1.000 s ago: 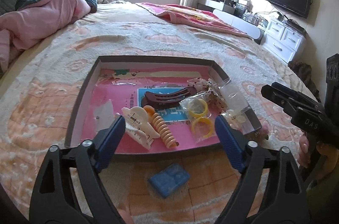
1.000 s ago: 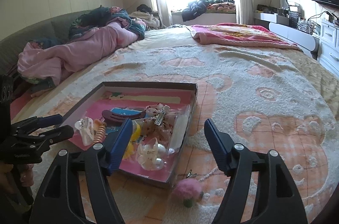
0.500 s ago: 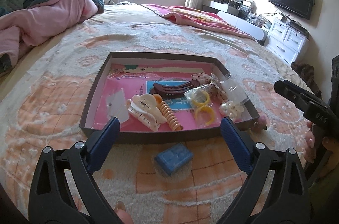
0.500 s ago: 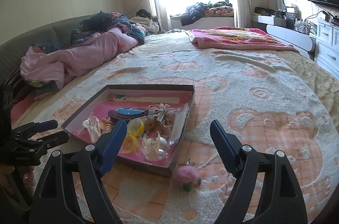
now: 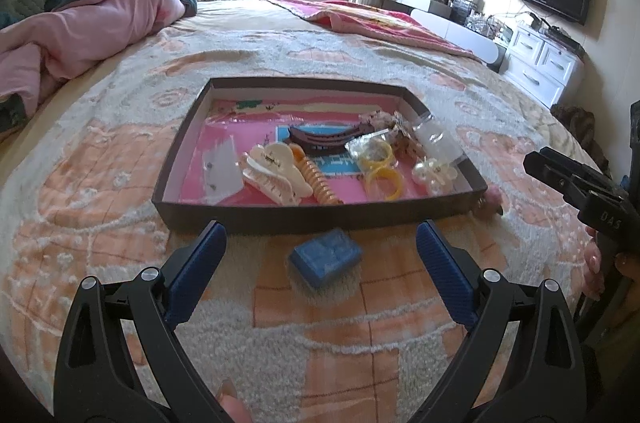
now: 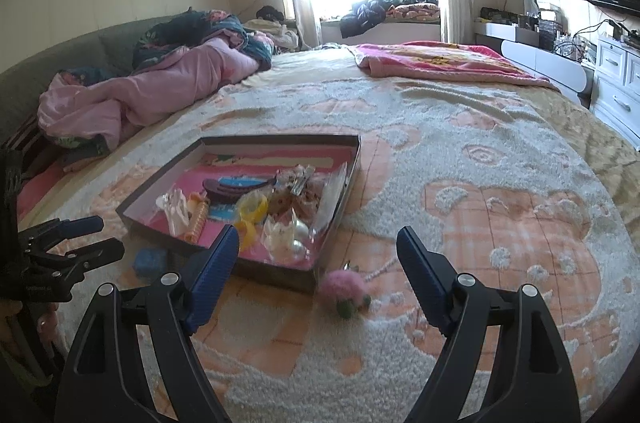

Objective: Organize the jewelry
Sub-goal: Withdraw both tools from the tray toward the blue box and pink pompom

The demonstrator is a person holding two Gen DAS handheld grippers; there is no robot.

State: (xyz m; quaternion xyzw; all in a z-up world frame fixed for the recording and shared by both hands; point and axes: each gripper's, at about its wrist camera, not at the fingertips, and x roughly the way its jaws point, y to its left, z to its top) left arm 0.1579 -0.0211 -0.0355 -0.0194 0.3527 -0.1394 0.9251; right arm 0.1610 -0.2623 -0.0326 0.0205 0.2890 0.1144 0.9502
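Two glossy yellow rings (image 5: pixel 380 165), shallow cardboard tray (image 5: pixel 320 217), fuzzy blanket (image 5: pixel 120 163)

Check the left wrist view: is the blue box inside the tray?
No, the blue box lies on the blanket outside the tray's near wall.

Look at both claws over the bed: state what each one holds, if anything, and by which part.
Nothing is held. The left claw stands open above the small blue rectangular box without touching it; the right claw is open over bare blanket.
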